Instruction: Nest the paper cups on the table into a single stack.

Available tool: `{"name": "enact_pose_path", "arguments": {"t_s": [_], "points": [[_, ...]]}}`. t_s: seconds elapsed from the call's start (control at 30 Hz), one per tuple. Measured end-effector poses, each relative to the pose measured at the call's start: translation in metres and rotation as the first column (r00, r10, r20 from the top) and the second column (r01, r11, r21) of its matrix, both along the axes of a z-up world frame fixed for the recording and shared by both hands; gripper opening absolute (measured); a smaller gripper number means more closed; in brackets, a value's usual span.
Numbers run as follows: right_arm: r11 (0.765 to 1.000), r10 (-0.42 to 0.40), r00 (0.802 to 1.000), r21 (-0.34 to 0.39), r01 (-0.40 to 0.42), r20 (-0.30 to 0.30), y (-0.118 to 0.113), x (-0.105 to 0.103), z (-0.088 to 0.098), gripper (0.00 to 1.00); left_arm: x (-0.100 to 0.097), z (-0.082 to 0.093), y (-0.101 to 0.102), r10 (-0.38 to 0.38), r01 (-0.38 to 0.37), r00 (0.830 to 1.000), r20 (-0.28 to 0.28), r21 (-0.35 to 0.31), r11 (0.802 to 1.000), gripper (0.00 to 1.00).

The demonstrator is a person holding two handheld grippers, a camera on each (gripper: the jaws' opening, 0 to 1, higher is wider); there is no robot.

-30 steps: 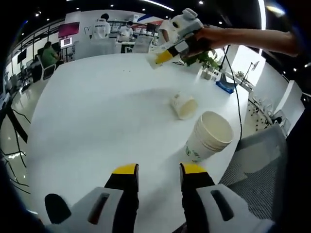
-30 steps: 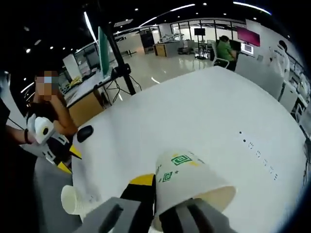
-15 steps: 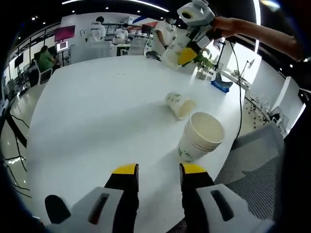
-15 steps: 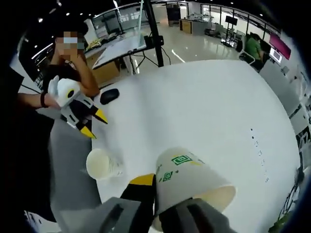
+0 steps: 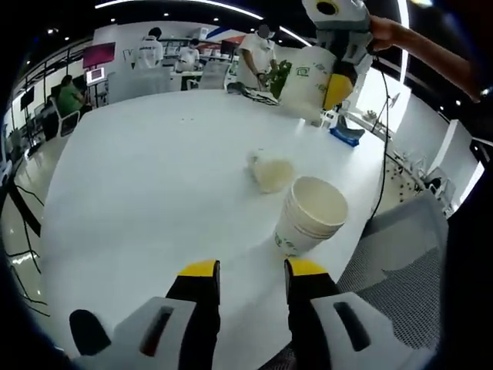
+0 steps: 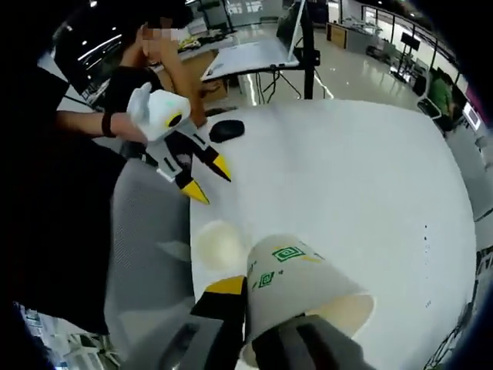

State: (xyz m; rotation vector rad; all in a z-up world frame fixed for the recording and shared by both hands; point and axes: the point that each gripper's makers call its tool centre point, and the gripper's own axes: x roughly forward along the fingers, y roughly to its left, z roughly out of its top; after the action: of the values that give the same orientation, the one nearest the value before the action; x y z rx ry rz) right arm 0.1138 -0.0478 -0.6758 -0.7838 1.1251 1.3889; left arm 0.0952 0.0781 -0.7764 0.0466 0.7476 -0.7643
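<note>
A white paper cup (image 6: 304, 289) with green marks is being held by the right gripper (image 6: 266, 339), with the jaws squeezed on its wall; the cup's open mouth is being pointed back toward the camera; in the left gripper view the same cup (image 5: 310, 75) is being carried high in the air above the white table (image 5: 139, 177), by the right gripper (image 5: 337, 83). The left gripper (image 5: 249, 271) is being kept partly open with nothing between its yellow tips; it is being held over the near edge of the table. A stack of cups (image 5: 308, 216) is standing upright near the table's edge; just behind it one cup (image 5: 269, 171) is lying on its side, looking blurry. In the right gripper view the left gripper (image 6: 206, 179) is seen above the stack (image 6: 219, 245); a black mouse (image 6: 226, 130) is lying on the table behind.
</note>
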Motion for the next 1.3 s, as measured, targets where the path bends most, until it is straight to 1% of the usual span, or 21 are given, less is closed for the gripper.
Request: {"name": "enact_pose_path", "arguments": {"t_s": [0.03,0.1,0.27,0.33,0.43,0.5,0.57,0.67,0.73,0.77,0.83,0.9,0.93,1.03,1.17,1.3], "points": [[1.000,0.008,1.000,-0.006,-0.008,-0.002,0.000,-0.002,-0.001,0.00,0.000,0.000,0.001,0.001,-0.001,1.000,0.001,-0.001,1.000,0.31],[0.999,0.043,0.999,-0.029,-0.043,-0.007,0.003,-0.015,-0.002,0.00,0.000,0.001,0.002,0.006,-0.006,1.000,0.000,-0.002,1.000,0.31],[0.992,0.106,0.994,-0.070,-0.109,-0.033,0.010,-0.036,-0.016,0.00,-0.002,0.000,0.003,0.010,-0.010,1.000,-0.004,-0.004,1.000,0.31],[0.989,0.120,0.992,-0.086,-0.123,-0.035,0.012,-0.040,-0.021,0.00,-0.002,-0.001,0.004,0.009,-0.009,1.000,-0.006,-0.002,1.000,0.31],[0.976,0.161,0.986,-0.143,-0.165,-0.035,0.013,-0.048,-0.032,0.00,-0.004,-0.002,0.005,0.002,-0.002,1.000,-0.006,0.005,1.000,0.31],[0.969,0.179,0.983,-0.164,-0.184,-0.044,0.015,-0.049,-0.043,0.00,-0.004,-0.002,0.005,0.001,-0.001,1.000,-0.006,0.006,1.000,0.31],[0.967,0.184,0.982,-0.170,-0.190,-0.052,0.021,-0.055,-0.047,0.00,-0.003,-0.002,0.006,0.002,-0.002,1.000,-0.005,0.006,1.000,0.31],[0.963,0.191,0.980,-0.179,-0.199,-0.061,0.026,-0.055,-0.056,0.00,-0.002,-0.001,0.008,0.004,-0.004,1.000,-0.002,0.005,1.000,0.30],[0.961,0.192,0.979,-0.190,-0.202,-0.065,0.027,-0.055,-0.060,0.00,-0.001,0.000,0.009,0.006,-0.006,1.000,-0.001,0.005,1.000,0.30],[0.959,0.195,0.979,-0.196,-0.204,-0.063,0.028,-0.059,-0.058,0.00,-0.001,0.000,0.010,0.006,-0.006,1.000,0.000,0.006,1.000,0.30],[0.949,0.210,0.976,-0.229,-0.218,-0.059,0.025,-0.058,-0.062,0.00,-0.001,0.001,0.011,0.007,-0.007,1.000,0.001,0.006,1.000,0.30],[0.942,0.220,0.974,-0.247,-0.226,-0.050,0.025,-0.058,-0.066,0.00,0.000,0.000,0.013,0.010,-0.010,1.000,0.000,0.006,1.000,0.30],[0.939,0.223,0.973,-0.256,-0.230,-0.055,0.025,-0.059,-0.067,0.00,-0.002,0.000,0.013,0.013,-0.013,1.000,-0.001,0.005,1.000,0.30],[0.934,0.237,0.969,-0.261,-0.245,-0.062,0.028,-0.060,-0.070,0.00,-0.003,-0.001,0.015,0.013,-0.013,1.000,-0.003,0.004,1.000,0.30],[0.931,0.248,0.966,-0.257,-0.258,-0.072,0.031,-0.063,-0.067,0.00,-0.004,-0.001,0.017,0.016,-0.016,1.000,-0.008,0.007,1.000,0.30],[0.924,0.268,0.961,-0.263,-0.278,-0.074,0.030,-0.066,-0.067,0.00,-0.002,-0.001,0.018,0.014,-0.014,1.000,-0.006,0.000,1.000,0.30]]}}
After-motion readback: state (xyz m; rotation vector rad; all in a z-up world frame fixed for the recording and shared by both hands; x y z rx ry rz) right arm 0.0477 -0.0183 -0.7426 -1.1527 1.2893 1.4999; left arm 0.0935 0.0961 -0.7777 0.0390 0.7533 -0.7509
